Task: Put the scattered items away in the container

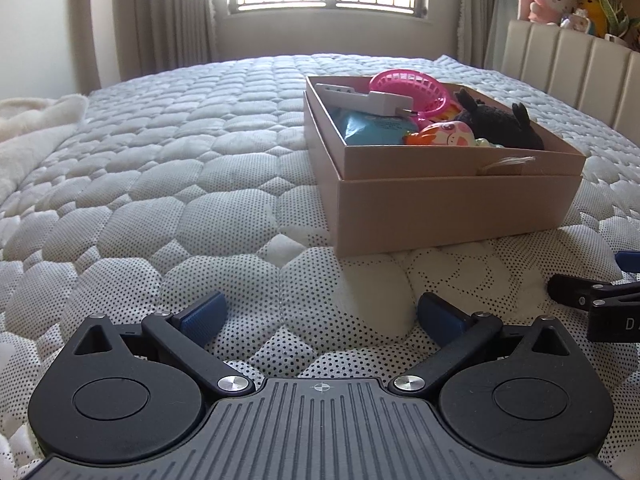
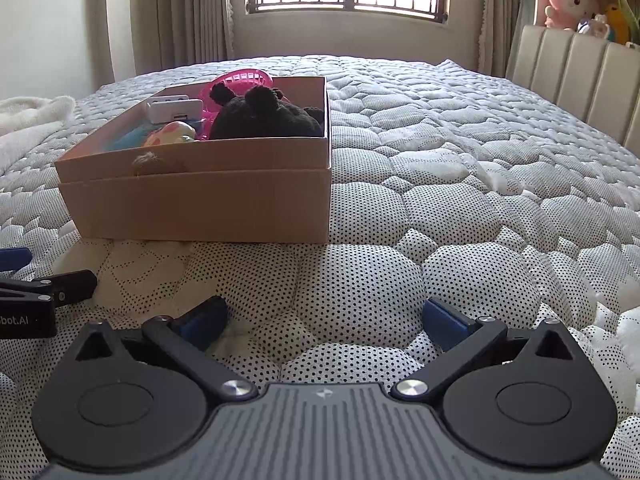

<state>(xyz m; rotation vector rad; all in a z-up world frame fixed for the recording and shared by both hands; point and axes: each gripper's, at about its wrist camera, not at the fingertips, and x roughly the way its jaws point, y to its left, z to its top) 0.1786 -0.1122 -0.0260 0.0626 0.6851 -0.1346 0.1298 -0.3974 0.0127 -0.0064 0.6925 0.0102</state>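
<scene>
My left gripper (image 1: pixel 322 316) sits low over the quilted dotted mattress cover (image 1: pixel 180 184), level, blue-padded fingers (image 1: pixel 208 314) spread wide with nothing between them; my right gripper (image 2: pixel 326 318) holds the same low, level pose, its blue pads (image 2: pixel 442 320) likewise spread wide and empty; each tool shows at the edge of the other's view, at 3 o'clock from the left wrist and at 9 o'clock from the right, so the two lie side by side and apart.

The tan cardboard box (image 1: pixel 440 216) stands on the bed at 1 o'clock from the left gripper and at 11 o'clock from the right (image 2: pixel 200 204); inside it lie a pink plastic mesh basket (image 1: pixel 404 88), a white rectangular plastic device (image 1: pixel 380 102), a blue crinkled packet (image 1: pixel 372 130), a pink-and-orange cartoon toy (image 1: pixel 444 136) and a black plush toy (image 1: pixel 500 122).

Only the left wrist view shows the packet plainly; the right wrist view gives the plush (image 2: pixel 260 116) in front, hiding much of the basket; a cream fleece blanket (image 1: pixel 28 128) lies at 10 o'clock in both.
</scene>
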